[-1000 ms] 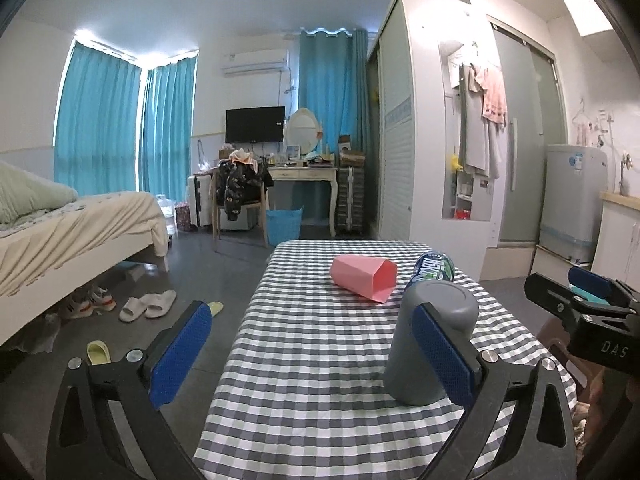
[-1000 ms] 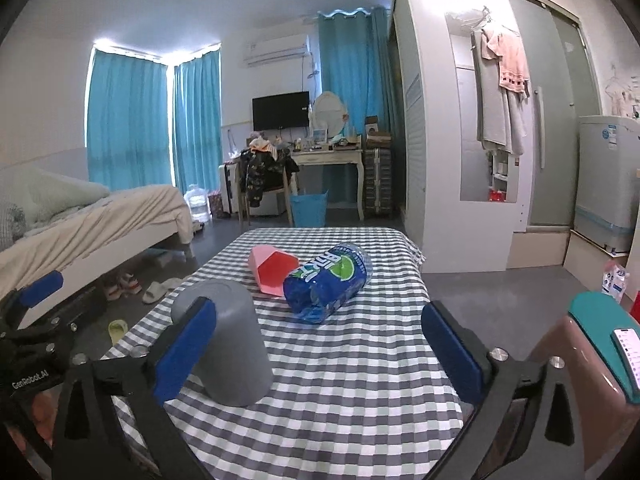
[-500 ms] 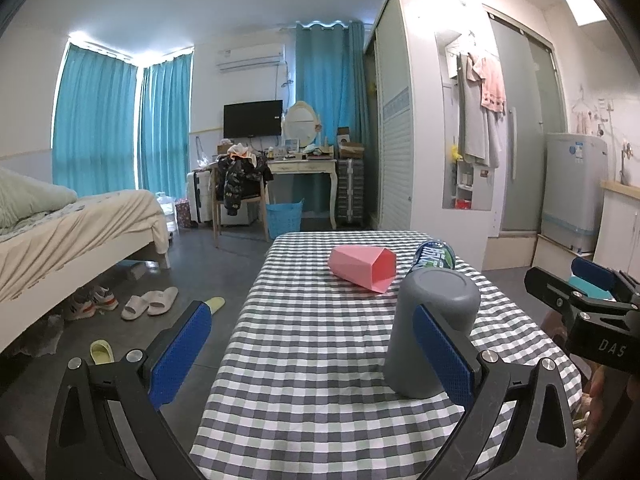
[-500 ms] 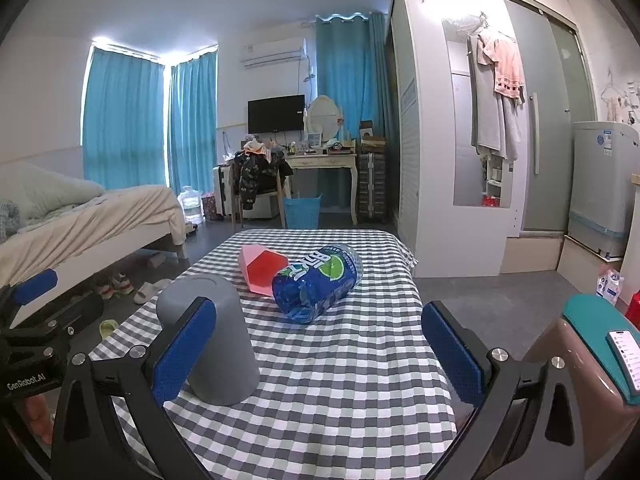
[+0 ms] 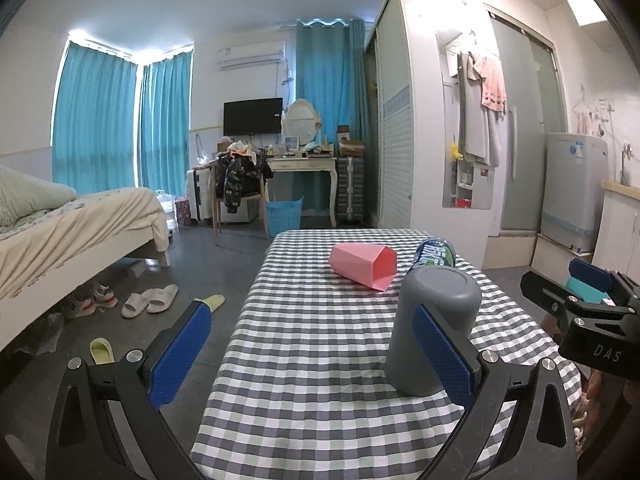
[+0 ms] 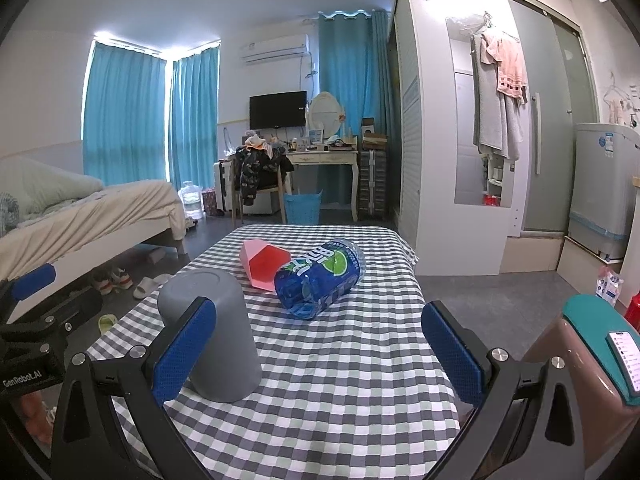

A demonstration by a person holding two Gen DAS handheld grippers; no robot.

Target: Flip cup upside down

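- The grey cup [image 5: 434, 328] stands mouth-down on the checked table [image 5: 312, 360], flat base up, near the front edge. Judged from that pose, the flip looks done.
- Your left gripper [image 5: 312, 356] hangs in front of the table with its jaws spread wide and nothing between them. The cup sits just behind its right pad [image 5: 442, 356], outside the gap, so you are not holding it.
- Your right gripper [image 6: 318, 354] is likewise spread and empty. In its view the cup [image 6: 210, 332] stands behind the left pad [image 6: 184, 350], again outside the jaws.
- Whether either pad touches the cup cannot be told; the overlap may be only the line of sight.
- Both tools sit low and back from the cup, one on each side, which fits hands that have let go and leave it standing alone.
- A pink cup [image 5: 363, 265] lies on its side farther back, mouth toward you, and a blue bottle [image 6: 320, 278] lies beside it. Both are well apart from the grey cup, so it has room to stand.
- If you reach in again, the near table edge is the risk: a nudge could tip the cup off.
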